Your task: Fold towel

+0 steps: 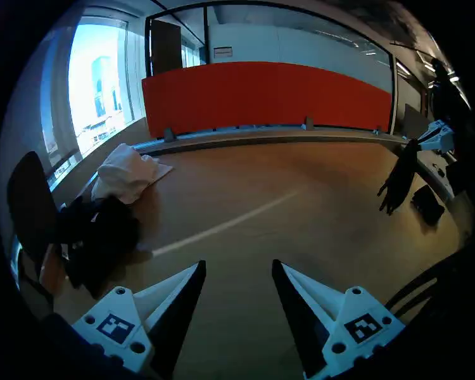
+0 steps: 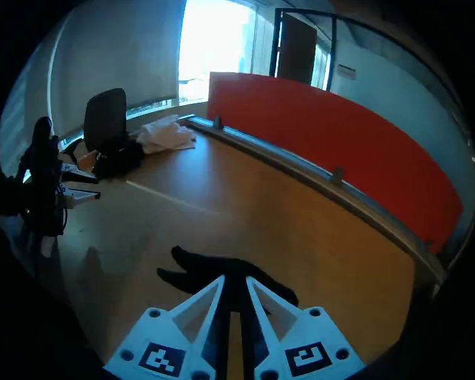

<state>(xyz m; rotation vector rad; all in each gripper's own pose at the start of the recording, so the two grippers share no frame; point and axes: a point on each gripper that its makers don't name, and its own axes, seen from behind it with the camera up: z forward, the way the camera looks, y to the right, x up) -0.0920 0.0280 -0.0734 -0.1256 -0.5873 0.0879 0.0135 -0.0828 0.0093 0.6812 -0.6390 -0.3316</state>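
Progress looks nil: the crumpled white cloth towel (image 1: 126, 171) lies unfolded at upper left of the left gripper view, on the brown wooden table (image 1: 269, 190), just beside a heap of black fabric (image 1: 101, 237). Left gripper (image 1: 237, 265) hovers at the bottom of that view with fingers spread, holding nothing, well apart from the towel. Right gripper (image 2: 235, 280) is pinched on a limp black glove-shaped cloth (image 2: 193, 269). Reaching, spreading and every fold remain, I judge.

You have a wooden surface (image 1: 301, 209) carrying a crumpled white towel (image 1: 126, 171) at its far corner, a black heap (image 1: 101, 237) near it, and a pale stripe (image 1: 225, 225) running across.
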